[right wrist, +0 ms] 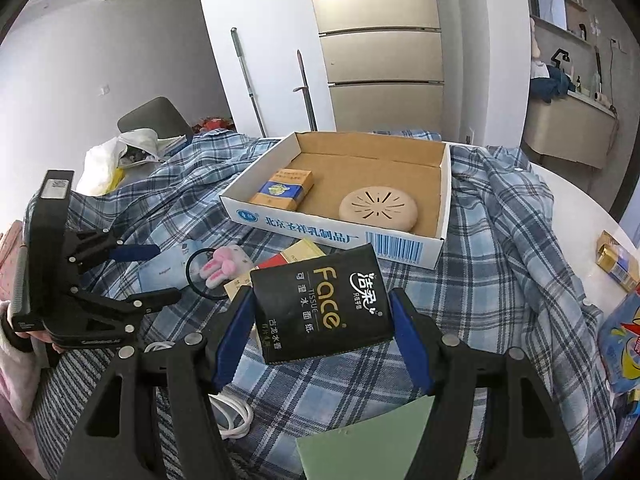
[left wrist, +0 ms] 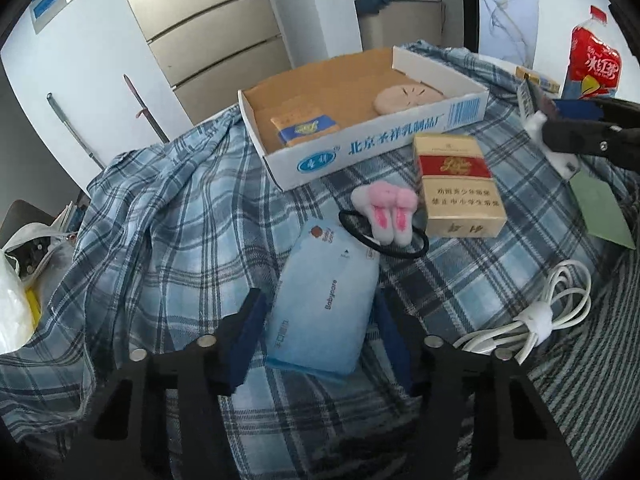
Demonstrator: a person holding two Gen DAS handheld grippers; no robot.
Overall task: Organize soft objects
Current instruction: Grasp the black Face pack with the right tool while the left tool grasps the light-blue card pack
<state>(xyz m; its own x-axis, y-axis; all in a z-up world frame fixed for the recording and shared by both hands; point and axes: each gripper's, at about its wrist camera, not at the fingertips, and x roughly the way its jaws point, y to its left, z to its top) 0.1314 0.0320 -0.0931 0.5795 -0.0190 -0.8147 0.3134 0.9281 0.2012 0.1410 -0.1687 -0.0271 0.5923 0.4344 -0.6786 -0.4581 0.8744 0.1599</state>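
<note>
- Pale blue, soft wipes pack [left wrist: 324, 300] printed "Babycare" lies flat on the plaid cloth [left wrist: 160, 208], near its front edge, between the blue pads of the left gripper [left wrist: 320, 340]; whether the pads already press its sides I cannot tell.
- Black tissue pack [right wrist: 324, 308] lettered "Face" in gold hangs above the cloth, clenched at both sides by the right gripper [right wrist: 324, 340].
- Pink-and-white plush hair tie [left wrist: 386, 210] on a black loop touches the blue pack's far end, just beside a red-and-gold cigarette box [left wrist: 460, 188].
- White cardboard tray [left wrist: 360, 152] sits toward the cloth's far edge, holding 1 orange-and-blue box [left wrist: 306, 130] and 1 round beige disc [left wrist: 408, 96].
- Coiled white cable [left wrist: 536, 316] lies near the right edge.
</note>
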